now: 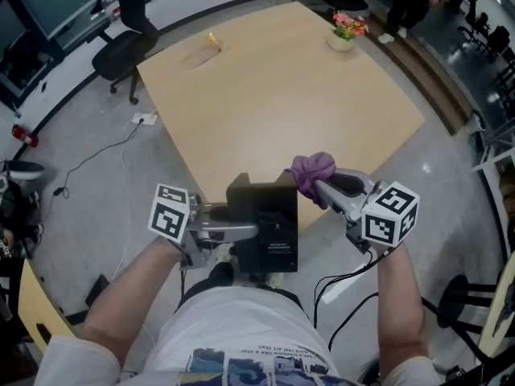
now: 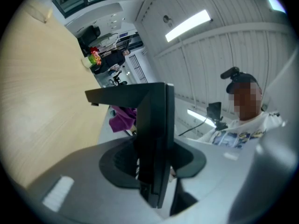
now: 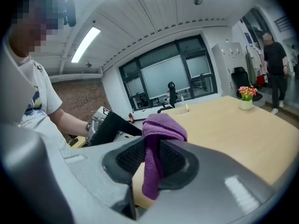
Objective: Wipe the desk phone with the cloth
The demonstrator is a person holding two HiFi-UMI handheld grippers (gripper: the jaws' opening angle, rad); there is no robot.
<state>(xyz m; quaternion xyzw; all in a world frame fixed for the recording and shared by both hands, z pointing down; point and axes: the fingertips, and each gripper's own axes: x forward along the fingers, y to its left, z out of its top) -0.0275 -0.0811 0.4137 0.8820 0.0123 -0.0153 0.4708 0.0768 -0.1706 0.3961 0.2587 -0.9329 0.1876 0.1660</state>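
Two clenched grips: left gripper (image 2: 154, 161) clamped across the thin edge of the black desk phone (image 2: 156, 120), right gripper (image 3: 152, 160) pinched on a fold of the purple cloth (image 3: 161, 125). Held up over the near edge of the wooden table (image 1: 282, 87), close to the person's body, with the bunched cloth at the phone's far right corner, touching it or just beside it. Judged as early or mid-wipe: both things in hand and brought together, only that corner reached, most of the phone's faces probably left to wipe.
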